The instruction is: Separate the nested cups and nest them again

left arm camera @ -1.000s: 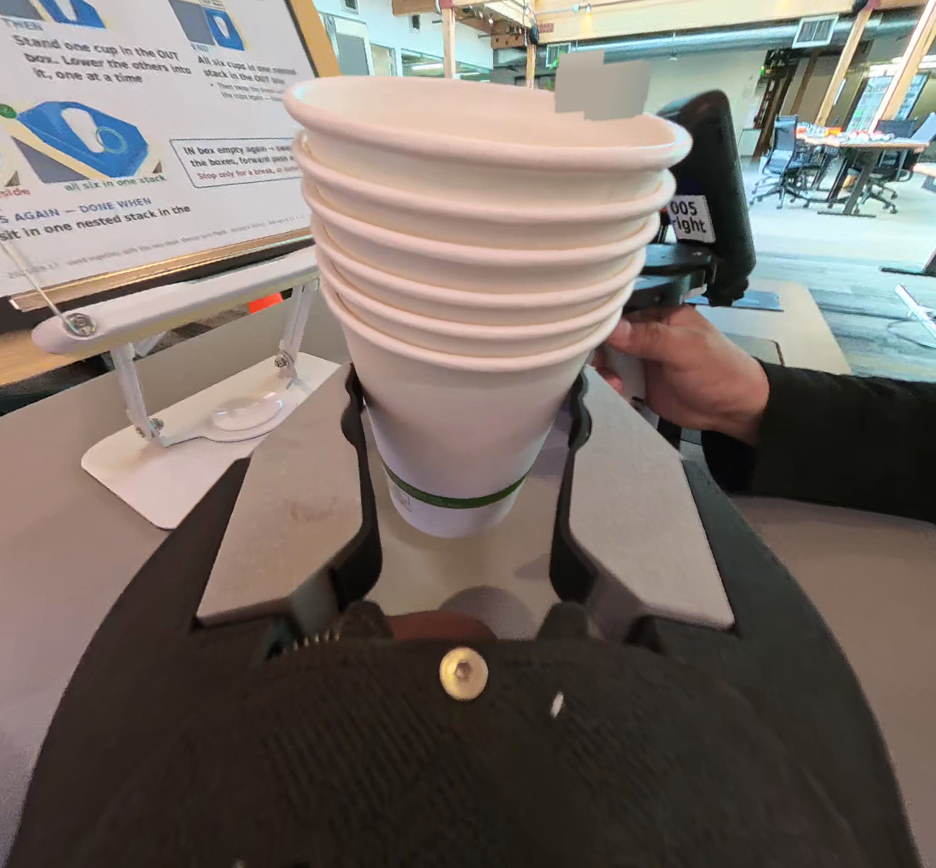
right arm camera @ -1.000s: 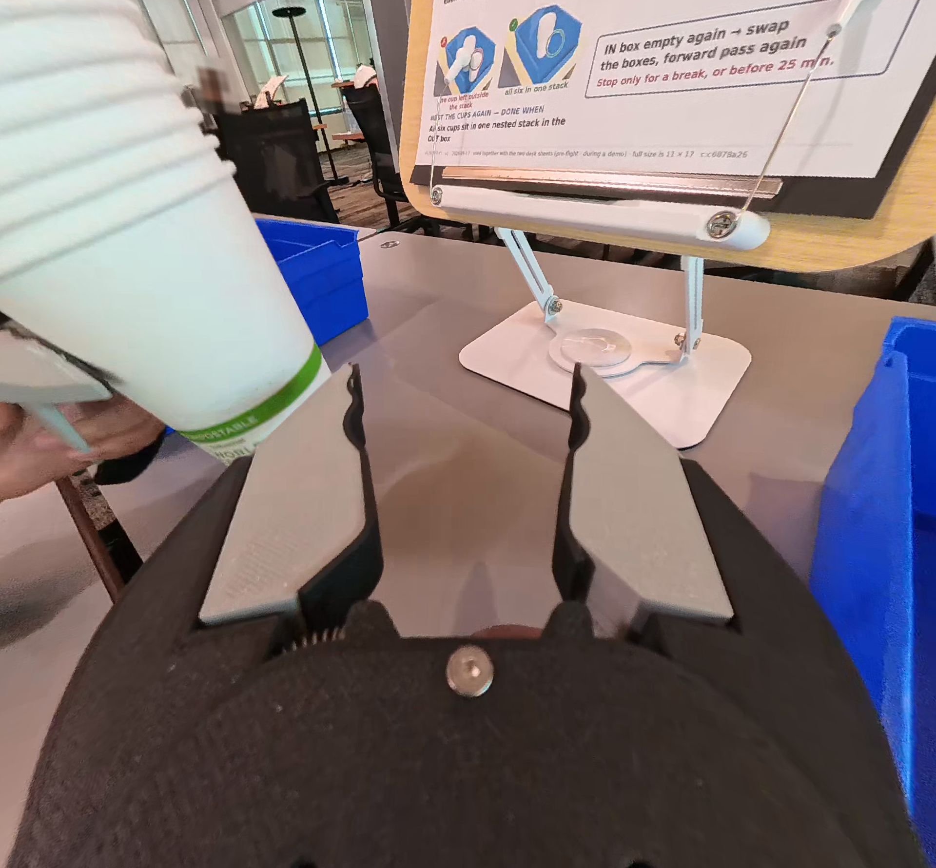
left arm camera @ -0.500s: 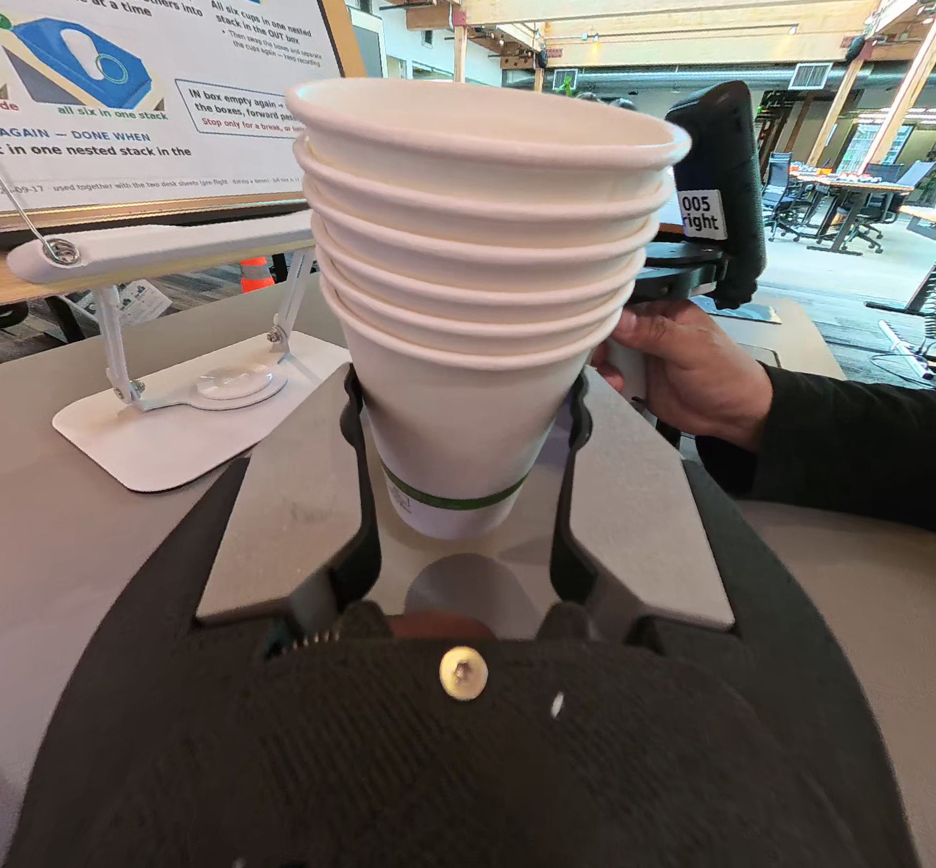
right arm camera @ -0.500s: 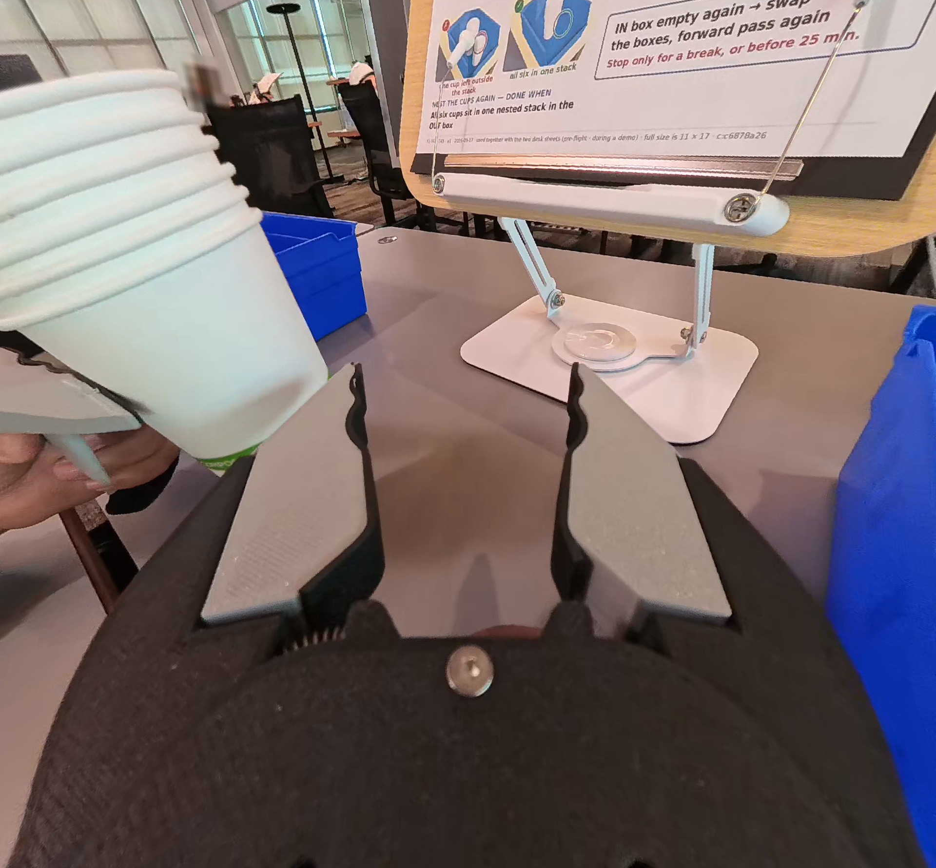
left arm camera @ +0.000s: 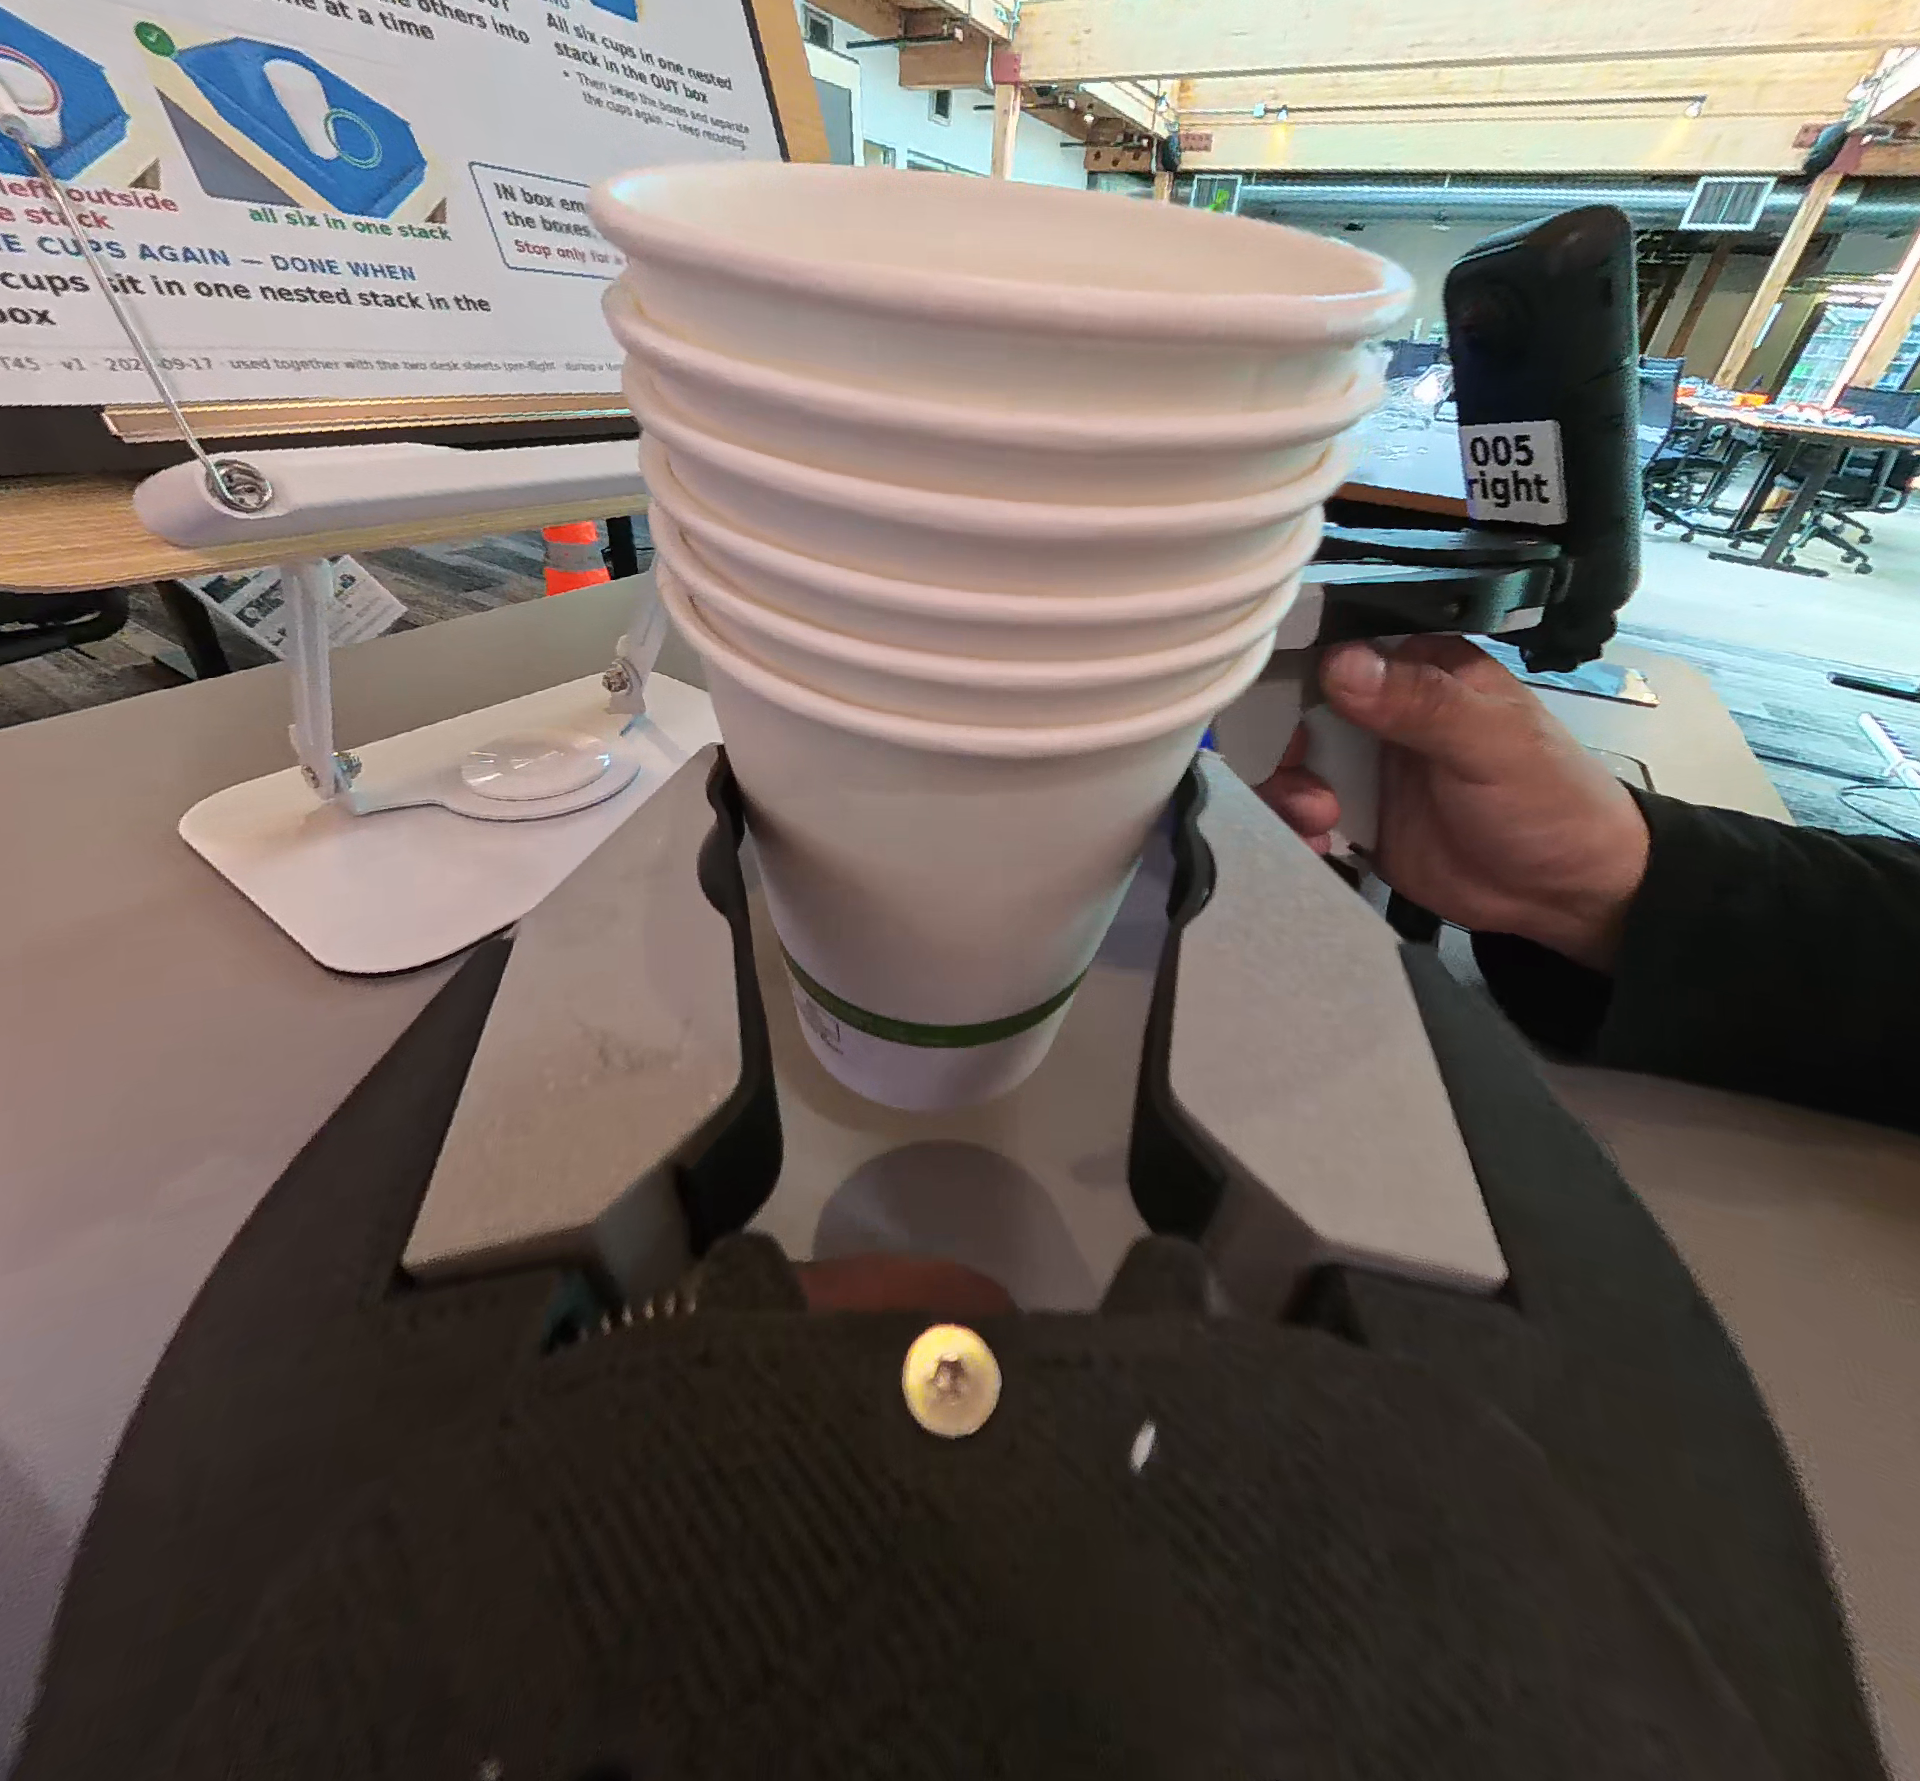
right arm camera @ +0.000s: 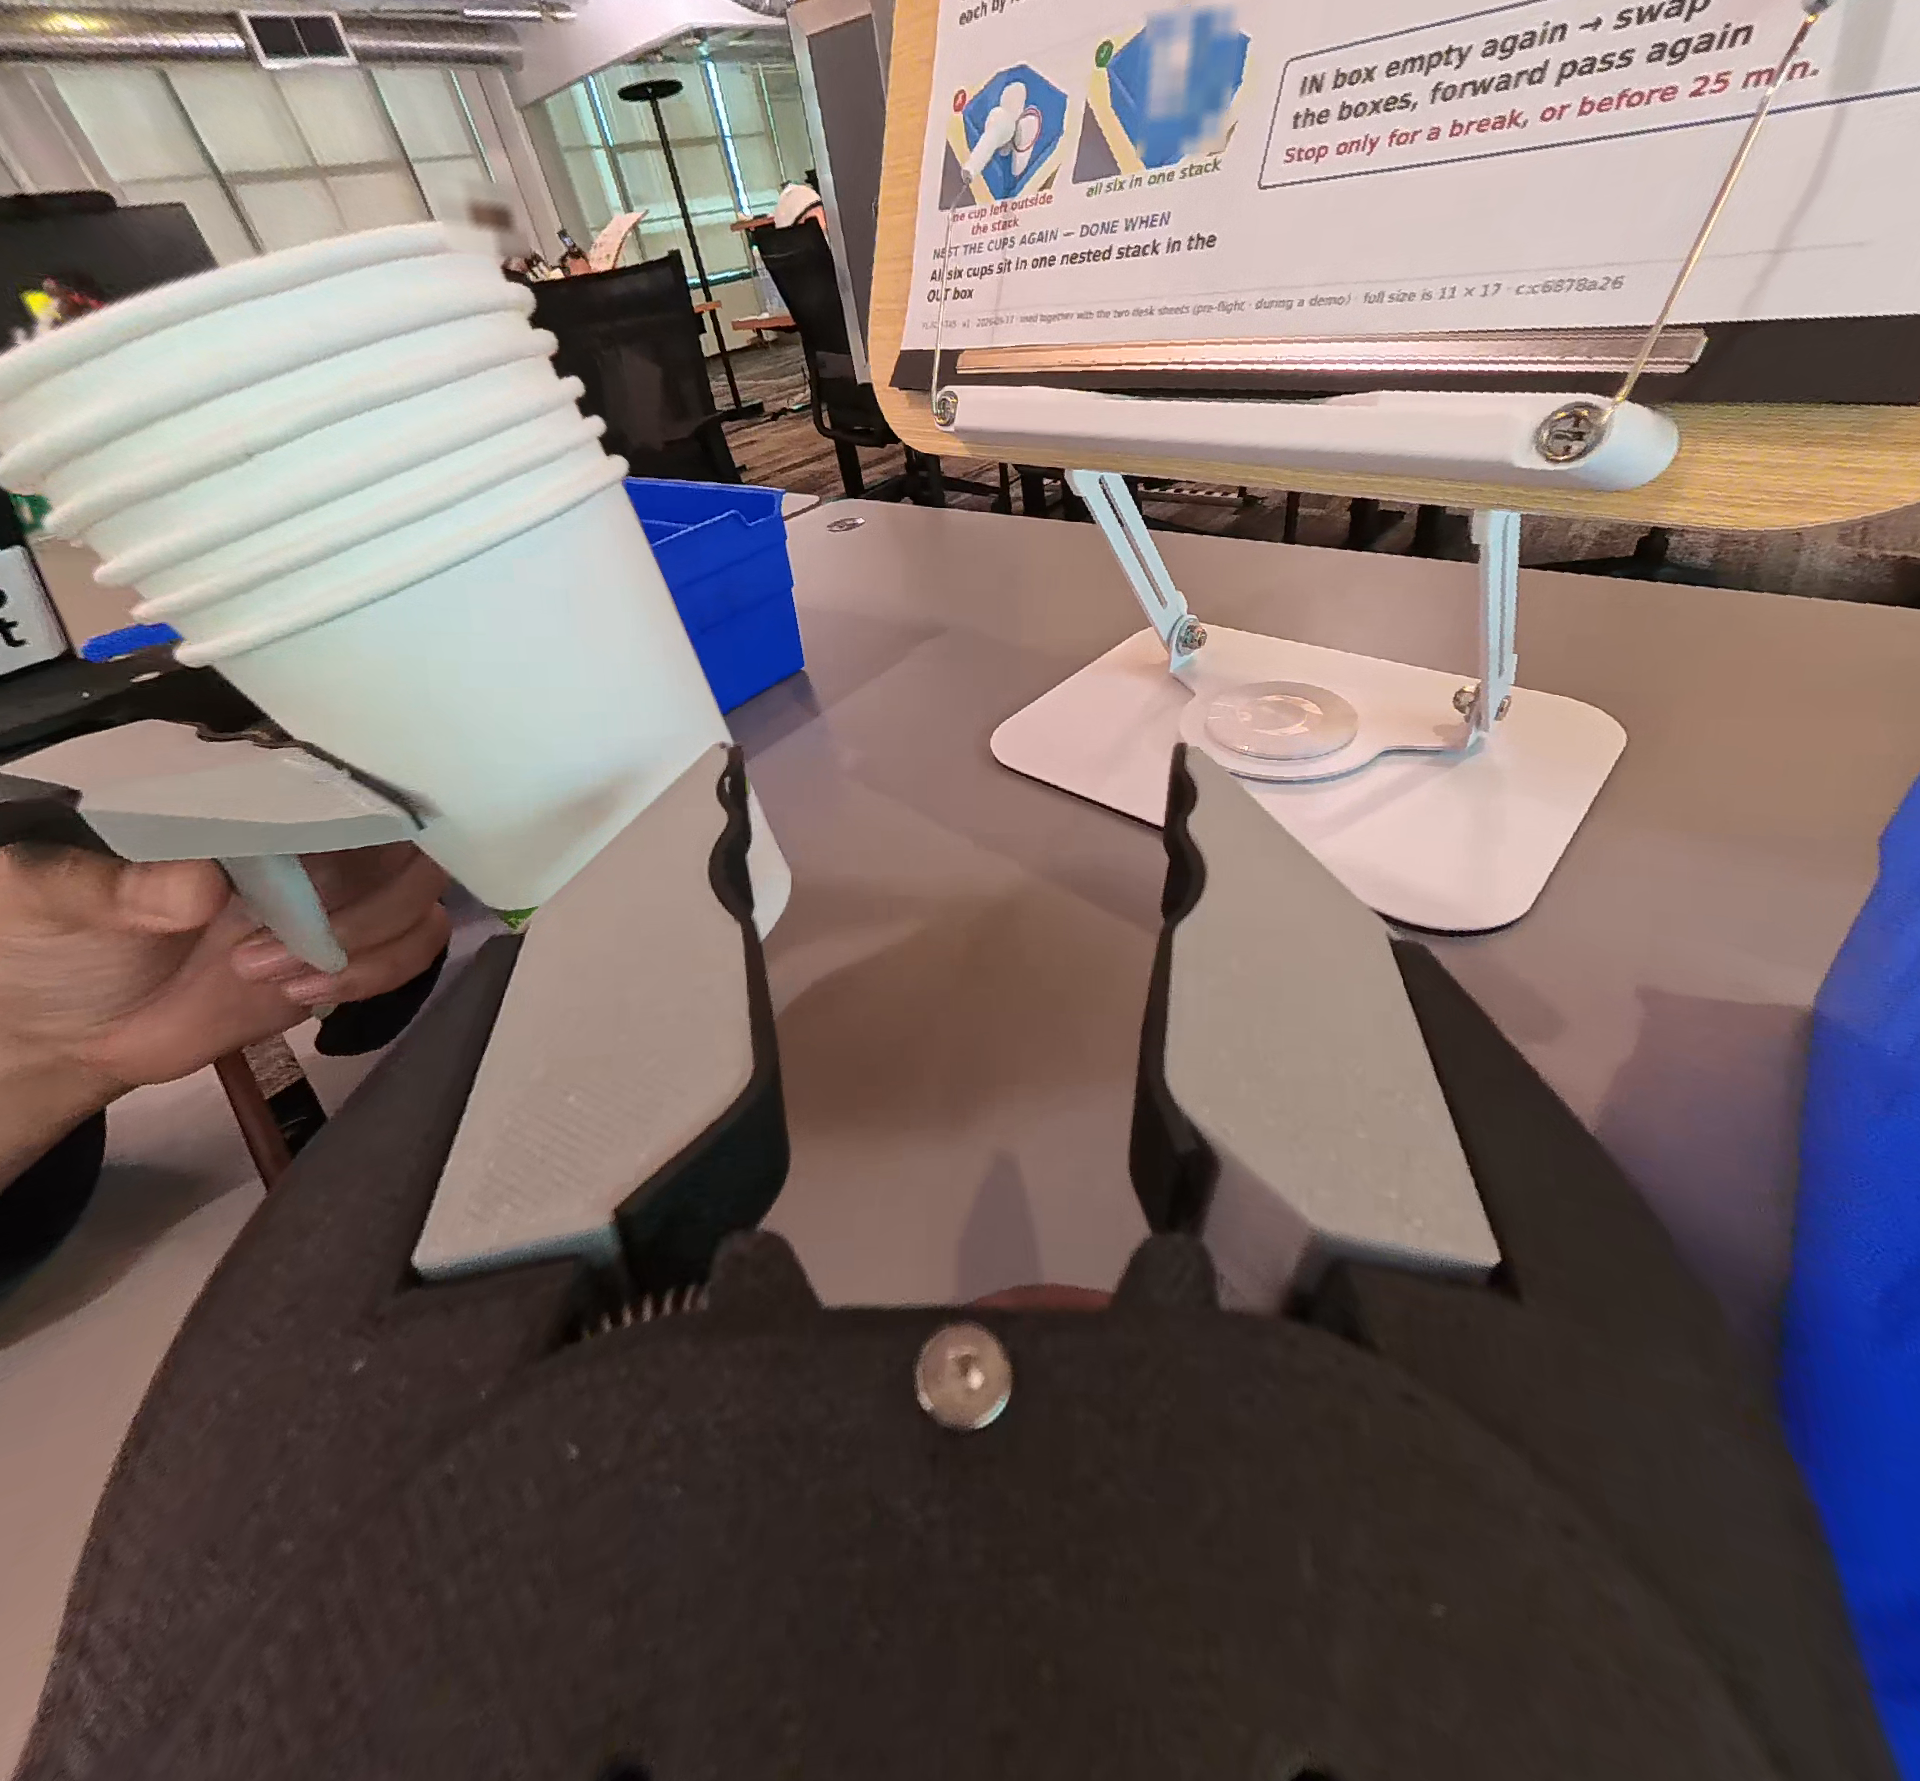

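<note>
A stack of several nested white paper cups (left arm camera: pixel 977 588), the bottom one with a green band, stands upright between my left gripper's (left arm camera: pixel 956 838) fingers, held above the grey table. The gripper is shut on the lowest cup's wall. In the right wrist view the stack (right arm camera: pixel 416 578) tilts at the left, with one left-gripper finger (right arm camera: pixel 249 812) against it. My right gripper (right arm camera: pixel 954 796) is open and empty, its left fingertip just in front of the stack's base. The right gripper's black body (left arm camera: pixel 1538 443) shows behind the stack, held by a hand (left arm camera: pixel 1455 817).
A white stand (right arm camera: pixel 1330 765) holding an instruction board (right arm camera: pixel 1351 121) sits on the grey table (right arm camera: pixel 935 900) ahead; it also shows in the left wrist view (left arm camera: pixel 395 827). A blue bin (right arm camera: pixel 727 578) stands at the far left, another blue bin (right arm camera: pixel 1860 1212) at the right edge.
In the right wrist view the cup stack has come down and to the right, up to my right gripper's left finger. Both grippers keep the same opening.
</note>
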Available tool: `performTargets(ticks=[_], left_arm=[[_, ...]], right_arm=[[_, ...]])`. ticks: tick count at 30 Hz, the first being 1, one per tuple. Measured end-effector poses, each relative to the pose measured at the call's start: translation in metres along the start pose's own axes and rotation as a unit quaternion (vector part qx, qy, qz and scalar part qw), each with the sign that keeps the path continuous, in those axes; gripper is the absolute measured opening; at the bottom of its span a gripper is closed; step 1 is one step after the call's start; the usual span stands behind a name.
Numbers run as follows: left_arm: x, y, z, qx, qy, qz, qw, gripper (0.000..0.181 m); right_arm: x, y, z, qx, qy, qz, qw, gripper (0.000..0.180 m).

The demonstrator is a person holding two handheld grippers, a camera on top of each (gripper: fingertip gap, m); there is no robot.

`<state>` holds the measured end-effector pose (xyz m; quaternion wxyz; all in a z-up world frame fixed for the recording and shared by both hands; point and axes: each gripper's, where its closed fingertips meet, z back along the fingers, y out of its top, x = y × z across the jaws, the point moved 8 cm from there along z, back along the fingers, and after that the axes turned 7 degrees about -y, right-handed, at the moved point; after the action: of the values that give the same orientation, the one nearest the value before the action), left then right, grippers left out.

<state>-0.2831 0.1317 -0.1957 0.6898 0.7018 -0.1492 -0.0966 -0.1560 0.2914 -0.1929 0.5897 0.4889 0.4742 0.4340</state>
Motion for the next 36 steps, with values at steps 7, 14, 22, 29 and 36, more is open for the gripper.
performTargets(ticks=[7, 14, 22, 29, 36], left_arm=[[-0.002, 0.0, 0.001, 0.004, 0.007, 0.004, 1.0, 0.081], [0.0, -0.002, -0.002, -0.007, 0.0, 0.0, 1.0, 0.081], [-0.004, -0.002, 0.0, -0.004, 0.021, -0.004, 1.0, 0.081], [-0.008, -0.002, 0.001, -0.002, 0.046, -0.004, 0.999, 0.082], [-0.009, -0.005, -0.001, -0.01, 0.052, -0.009, 0.999, 0.082]], right_arm=[[-0.004, 0.001, 0.0, 0.003, -0.005, 0.022, 1.0, 0.078], [-0.007, 0.002, 0.001, 0.004, -0.011, 0.04, 0.999, 0.078], [0.005, -0.001, 0.0, -0.02, -0.109, 0.083, 0.99, 0.078], [0.021, -0.002, 0.002, -0.021, -0.269, 0.167, 0.948, 0.077], [0.019, -0.001, 0.002, -0.017, -0.257, 0.159, 0.953, 0.078]])
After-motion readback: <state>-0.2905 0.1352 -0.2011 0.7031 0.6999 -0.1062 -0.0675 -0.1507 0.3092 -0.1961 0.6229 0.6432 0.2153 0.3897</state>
